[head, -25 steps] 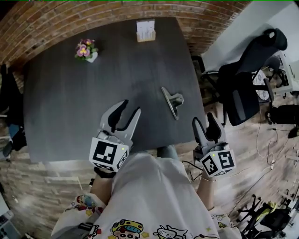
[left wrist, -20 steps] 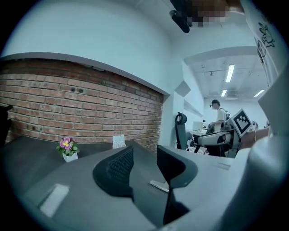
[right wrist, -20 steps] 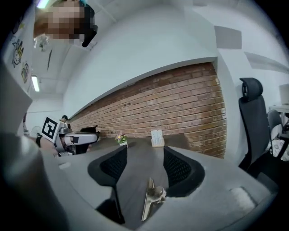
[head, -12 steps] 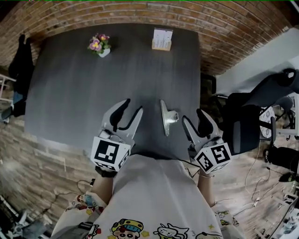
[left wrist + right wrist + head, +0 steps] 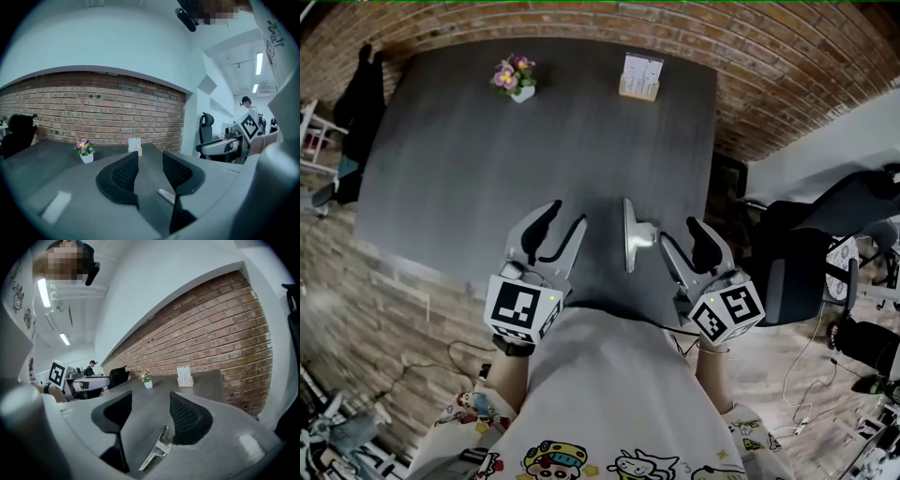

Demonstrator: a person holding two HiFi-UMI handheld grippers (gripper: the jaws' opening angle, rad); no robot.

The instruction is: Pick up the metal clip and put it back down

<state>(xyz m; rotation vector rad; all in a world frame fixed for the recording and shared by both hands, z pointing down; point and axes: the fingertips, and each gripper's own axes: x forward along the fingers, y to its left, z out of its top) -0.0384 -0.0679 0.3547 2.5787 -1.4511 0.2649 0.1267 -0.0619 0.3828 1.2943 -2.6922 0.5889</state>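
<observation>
Head view: metal clip (image 5: 633,236) lying on the dark table (image 5: 487,159) near its front edge, between my two grippers and nearer the right one. My left gripper (image 5: 563,217) hovers over the table, fingers apart, nothing between them. My right gripper (image 5: 683,236) likewise has its fingers spread. In the right gripper view the clip shows low in the gap between them, close to the right-hand finger — not clamped. At the far edge of the table, a small flower pot (image 5: 516,77) and a card holder (image 5: 639,77) stand well apart from the clip, before a brick wall (image 5: 769,56).
</observation>
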